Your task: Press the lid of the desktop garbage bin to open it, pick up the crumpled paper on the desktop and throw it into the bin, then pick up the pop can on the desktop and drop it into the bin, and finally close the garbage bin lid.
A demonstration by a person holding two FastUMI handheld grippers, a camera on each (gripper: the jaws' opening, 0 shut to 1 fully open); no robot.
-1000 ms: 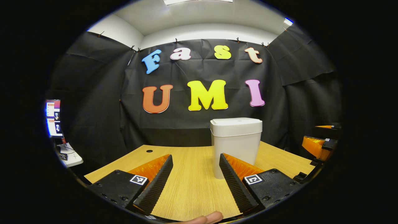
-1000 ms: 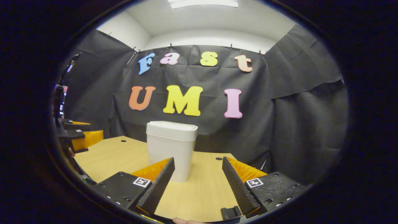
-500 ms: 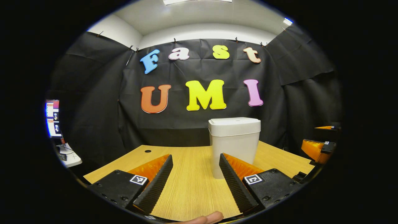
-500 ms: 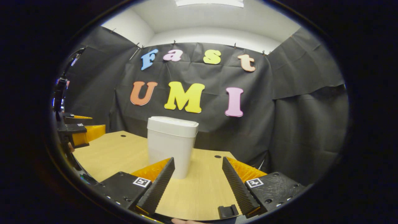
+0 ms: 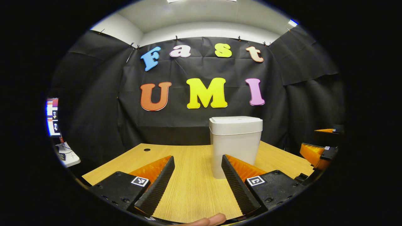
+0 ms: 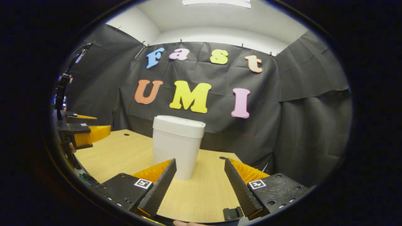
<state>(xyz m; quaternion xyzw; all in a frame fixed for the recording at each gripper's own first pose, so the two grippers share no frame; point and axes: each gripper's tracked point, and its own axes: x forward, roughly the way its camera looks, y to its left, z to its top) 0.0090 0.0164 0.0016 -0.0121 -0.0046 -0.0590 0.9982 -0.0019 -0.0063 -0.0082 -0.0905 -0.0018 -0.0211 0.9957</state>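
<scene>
Claws first: the left claw [image 5: 196, 175] stands wide with nothing between its fingers, low over the worktop [image 5: 188, 191], and the right claw [image 6: 199, 177] is equally wide and empty. Ahead of both, upright on the worktop, sits the garbage bin [image 5: 235, 147], its lid [image 5: 236, 124] down flat. Opening looks like the step in hand, so whichever claw goes should rise above the rim and push straight down on the lid's top, gently, so the light bin does not tip or slide. The left gripper view takes in a side table with a screen [image 5: 52, 117] at its left edge; the right gripper view catches the left claw from the side, well apart from the bin.
</scene>
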